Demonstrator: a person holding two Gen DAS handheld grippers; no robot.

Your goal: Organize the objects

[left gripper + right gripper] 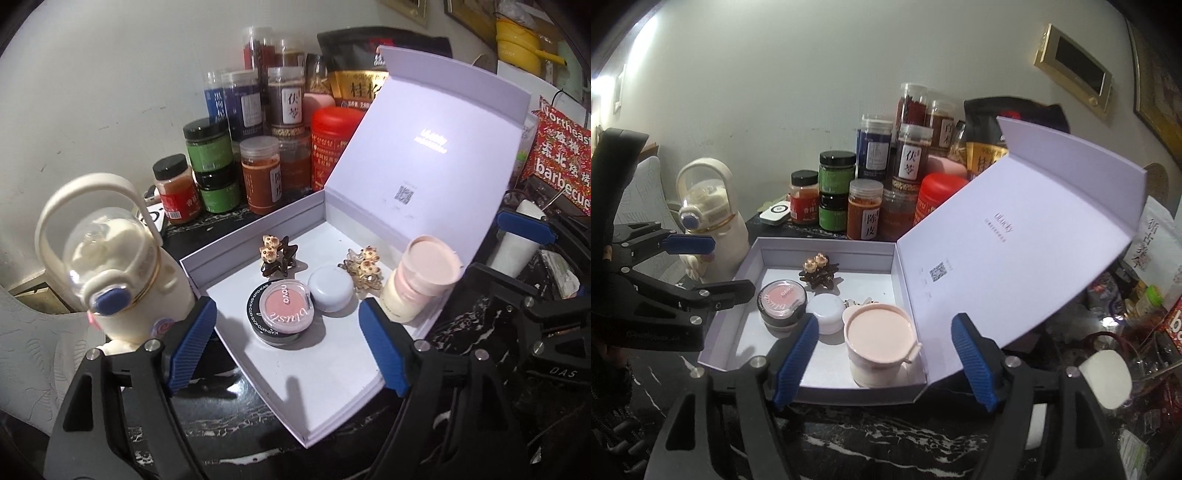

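The small cosmetics already lie inside the lavender gift box (255, 218), which sits on the dark marbled table (886, 435) with its hinged lid (1027, 240) standing open. Inside are the blush compact (286, 304) resting on a black-rimmed jar, a pale blue round pot (331, 291) just beside it, two hair clips with little bear charms (275, 254) toward the back, and a pink-lidded jar (879, 332) in the corner nearest the lid.

The left gripper (288, 343) and the right gripper (882, 358) both hover over the box's near edge, each with jaws apart and nothing between them (the pads touch no item).

Judging from this, the filling step looks finished and the step in hand is the release and pull-back. What is likely left is closing the box: one gripper would need to reach behind the raised lid and tip it forward, while the other steadies the box wall. The tall pink-lidded jar may stop the lid from seating flat.
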